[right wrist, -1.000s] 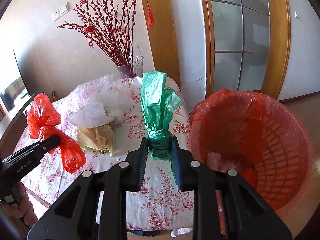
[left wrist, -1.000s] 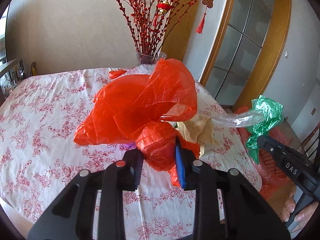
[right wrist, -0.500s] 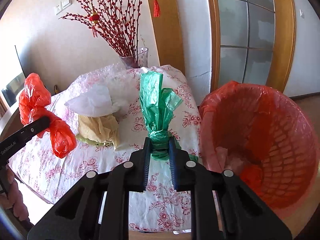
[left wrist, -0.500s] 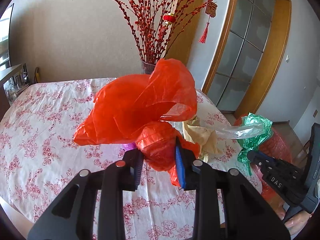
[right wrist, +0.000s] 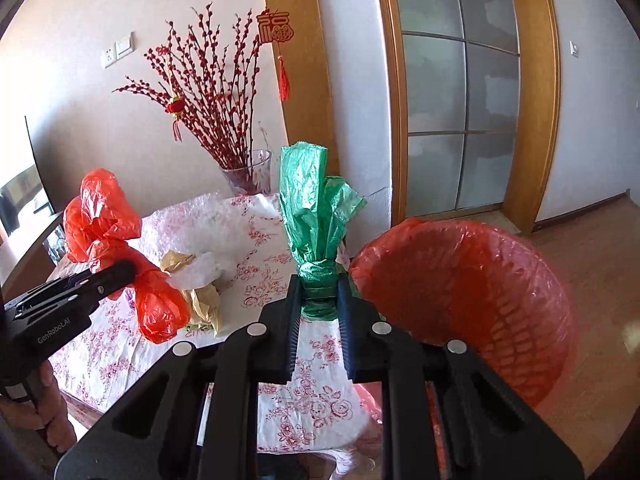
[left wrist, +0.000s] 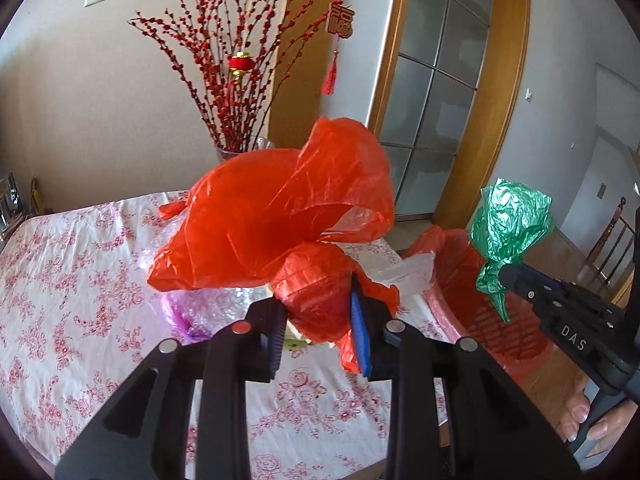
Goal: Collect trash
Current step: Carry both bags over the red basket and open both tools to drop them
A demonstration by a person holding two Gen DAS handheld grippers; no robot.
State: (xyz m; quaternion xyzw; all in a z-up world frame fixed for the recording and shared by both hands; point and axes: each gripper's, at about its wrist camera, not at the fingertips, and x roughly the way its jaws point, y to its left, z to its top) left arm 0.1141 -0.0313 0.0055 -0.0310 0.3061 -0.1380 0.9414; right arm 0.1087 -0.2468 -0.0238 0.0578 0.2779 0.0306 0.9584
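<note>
My left gripper (left wrist: 318, 312) is shut on a crumpled red plastic bag (left wrist: 280, 208) and holds it above the table. It also shows in the right wrist view (right wrist: 116, 240) at the left. My right gripper (right wrist: 319, 300) is shut on a bunched green plastic bag (right wrist: 312, 208), held beside the table's right edge. The green bag (left wrist: 508, 224) shows at the right in the left wrist view, above the bin. A red basket bin with a red liner (right wrist: 480, 280) stands on the floor right of the table.
The table (left wrist: 60, 280) has a white cloth with red flowers. On it lie a beige paper bag (right wrist: 200, 300), white and clear plastic (right wrist: 200, 268), and purple-tinted bubble wrap (left wrist: 192, 308). A glass vase of red branches (right wrist: 248, 172) stands at the back. A wooden chair (left wrist: 612, 236) is at far right.
Both grippers have risen with their bags. The green bag has moved up and closer to the bin's mouth; the red bag has shifted toward the table's right side.
</note>
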